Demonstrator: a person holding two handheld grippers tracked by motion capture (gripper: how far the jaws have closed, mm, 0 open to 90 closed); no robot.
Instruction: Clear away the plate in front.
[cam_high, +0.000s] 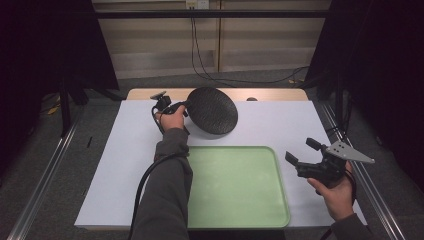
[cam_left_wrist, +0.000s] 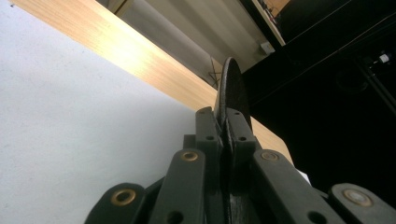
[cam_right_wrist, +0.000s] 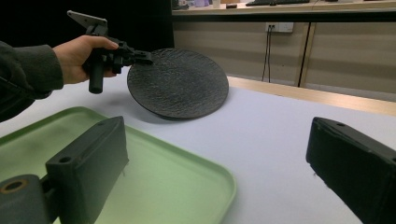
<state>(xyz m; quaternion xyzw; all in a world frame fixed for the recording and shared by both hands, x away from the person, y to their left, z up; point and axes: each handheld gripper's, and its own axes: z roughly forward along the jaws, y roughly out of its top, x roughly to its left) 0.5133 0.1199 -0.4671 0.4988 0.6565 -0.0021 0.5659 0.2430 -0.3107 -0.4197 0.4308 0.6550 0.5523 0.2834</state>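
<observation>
Nearest, at the table's front edge: a green tray (cam_high: 235, 187), flat on the white table cover (cam_high: 125, 150), its long side toward the person. Just right of the tray, beyond its right rim: the right gripper (cam_high: 302, 151), held in the right hand (cam_high: 336, 192), raised off the cover, jaws spread wide with nothing between them. Grey three-cornered plate on top of it, pointing right. In the right gripper view, two black jaws well apart at the bottom corners, the tray's corner (cam_right_wrist: 196, 186) and bare white cover between them.

Left of the tray: a grey sleeve (cam_high: 167, 190) running up from the bottom edge, black cable trailing beside it.

Farther back, past the tray's far rim: the left hand (cam_high: 172, 119) with the left gripper (cam_high: 186, 106), jaws pressed together on the rim of a black round plate (cam_high: 212, 110). Seen edge-on in the left gripper view, the plate's rim (cam_left_wrist: 229, 93) pinched between the two pads. Plate tilted, its gripped edge lifted, its low edge down by the cover, textured face turned toward the right gripper's camera (cam_right_wrist: 180, 84). Touching the cover or just clear of it: cannot tell.

Beyond the plate: a strip of bare wooden tabletop (cam_high: 270, 94) along the far edge, then grey floor, a pale wall and a hanging black cable (cam_high: 197, 55).
</observation>
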